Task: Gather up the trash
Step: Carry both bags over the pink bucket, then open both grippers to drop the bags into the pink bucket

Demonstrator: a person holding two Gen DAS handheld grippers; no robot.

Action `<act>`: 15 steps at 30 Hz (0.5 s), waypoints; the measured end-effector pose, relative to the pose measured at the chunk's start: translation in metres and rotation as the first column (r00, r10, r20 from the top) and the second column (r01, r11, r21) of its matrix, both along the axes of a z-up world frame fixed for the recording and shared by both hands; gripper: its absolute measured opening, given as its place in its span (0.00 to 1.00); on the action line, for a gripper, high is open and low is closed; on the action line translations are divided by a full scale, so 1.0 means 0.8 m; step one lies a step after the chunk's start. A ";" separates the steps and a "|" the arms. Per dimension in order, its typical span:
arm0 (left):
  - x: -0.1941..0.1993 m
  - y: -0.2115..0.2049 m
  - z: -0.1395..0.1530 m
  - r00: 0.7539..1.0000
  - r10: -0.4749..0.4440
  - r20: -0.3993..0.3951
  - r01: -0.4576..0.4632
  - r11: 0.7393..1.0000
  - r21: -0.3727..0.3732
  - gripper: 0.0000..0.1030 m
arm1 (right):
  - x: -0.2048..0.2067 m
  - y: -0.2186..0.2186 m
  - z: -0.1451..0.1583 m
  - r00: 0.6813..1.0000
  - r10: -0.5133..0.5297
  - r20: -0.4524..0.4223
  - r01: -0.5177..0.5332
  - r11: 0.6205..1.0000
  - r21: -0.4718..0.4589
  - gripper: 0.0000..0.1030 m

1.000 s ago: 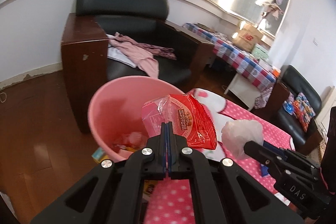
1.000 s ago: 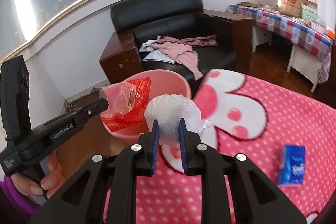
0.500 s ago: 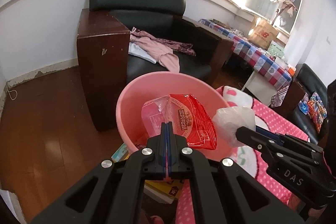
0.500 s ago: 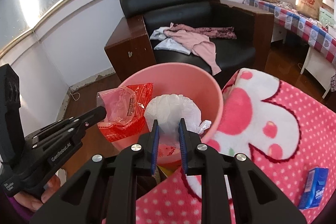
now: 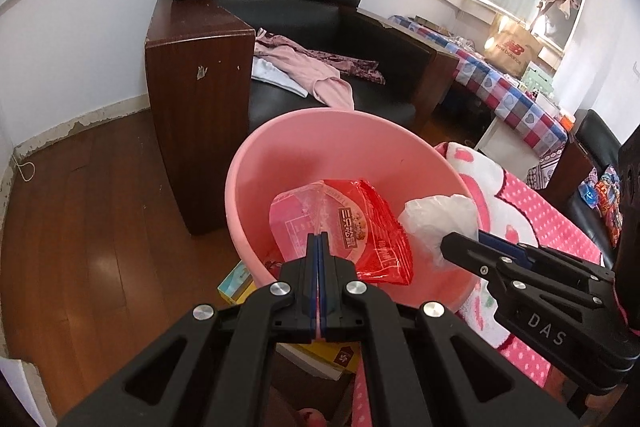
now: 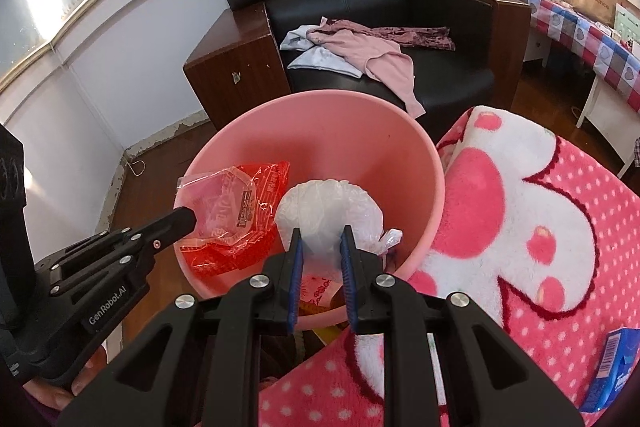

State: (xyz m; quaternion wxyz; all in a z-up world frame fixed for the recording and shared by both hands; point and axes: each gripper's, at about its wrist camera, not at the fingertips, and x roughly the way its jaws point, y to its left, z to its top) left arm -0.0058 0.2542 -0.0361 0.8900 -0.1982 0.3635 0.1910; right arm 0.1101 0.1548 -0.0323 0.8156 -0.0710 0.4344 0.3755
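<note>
Grippers both loaded over pink bin (image 5: 256, 163): left gripper (image 5: 318, 241) pinching red wrapper (image 5: 372, 227), right gripper (image 6: 321, 237) clamping white bag (image 6: 328, 203), mid-frame.

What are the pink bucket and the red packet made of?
The pink bucket looks like smooth moulded plastic: an even colour with a soft sheen on its wall. The red packet seems to be thin, shiny plastic film: it crinkles, glints, and part of it is see-through.

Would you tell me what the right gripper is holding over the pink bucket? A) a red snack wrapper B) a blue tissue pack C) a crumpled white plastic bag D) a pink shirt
C: the right gripper pinches the crumpled white plastic bag above the pink bucket; the left gripper has the red snack wrapper.
</note>
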 end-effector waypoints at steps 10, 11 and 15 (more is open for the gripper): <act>0.001 0.002 -0.004 1.000 0.022 -0.009 -0.022 1.000 -0.007 0.00 | 0.000 0.006 0.000 1.000 0.005 0.010 -0.005 1.000 -0.010 0.22; 0.000 0.003 -0.004 1.000 0.026 -0.007 -0.026 1.000 -0.009 0.00 | 0.000 0.006 0.000 1.000 0.004 0.011 -0.004 1.000 -0.010 0.23; -0.004 0.004 -0.001 1.000 0.029 0.009 -0.029 1.000 -0.009 0.01 | 0.000 0.003 0.001 1.000 -0.002 0.015 0.002 1.000 -0.002 0.31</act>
